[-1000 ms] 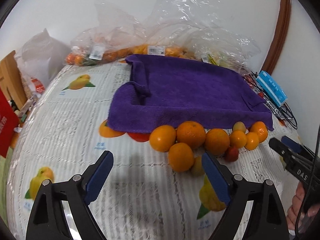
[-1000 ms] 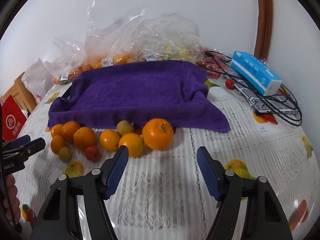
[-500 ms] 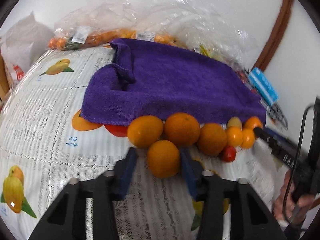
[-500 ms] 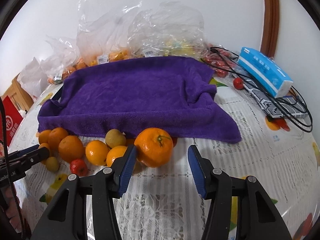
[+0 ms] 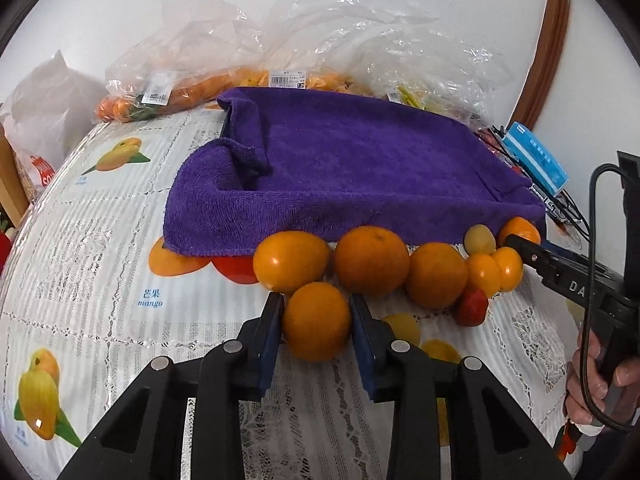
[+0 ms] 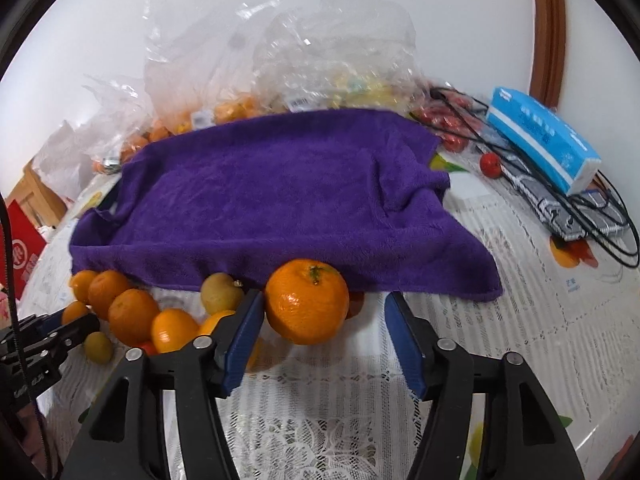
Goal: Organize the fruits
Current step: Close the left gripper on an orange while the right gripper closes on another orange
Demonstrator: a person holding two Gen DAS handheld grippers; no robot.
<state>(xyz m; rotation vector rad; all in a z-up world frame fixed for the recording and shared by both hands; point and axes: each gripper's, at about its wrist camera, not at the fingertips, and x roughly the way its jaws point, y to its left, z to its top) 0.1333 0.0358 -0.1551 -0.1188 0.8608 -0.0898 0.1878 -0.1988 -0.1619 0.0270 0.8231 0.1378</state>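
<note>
A row of oranges and small fruits lies along the near edge of a purple towel (image 5: 352, 168) on the table. My left gripper (image 5: 317, 320) is shut on the front orange (image 5: 317, 320), both blue pads touching its sides. My right gripper (image 6: 324, 320) is open around a stemmed orange (image 6: 307, 300); the left pad touches it and the right pad stands apart. The towel also shows in the right wrist view (image 6: 272, 200). The right gripper shows in the left wrist view (image 5: 520, 246), the left gripper in the right wrist view (image 6: 86, 322).
Clear plastic bags of fruit (image 5: 256, 76) lie behind the towel by the wall. A blue tissue box (image 6: 540, 136), black cables (image 6: 592, 216) and a small red fruit (image 6: 491, 165) lie at the right. A red box (image 6: 20, 248) stands at the left.
Both grippers moved forward toward the fruit. The left jaws closed onto the front orange. The right jaws narrowed around the stemmed orange.
</note>
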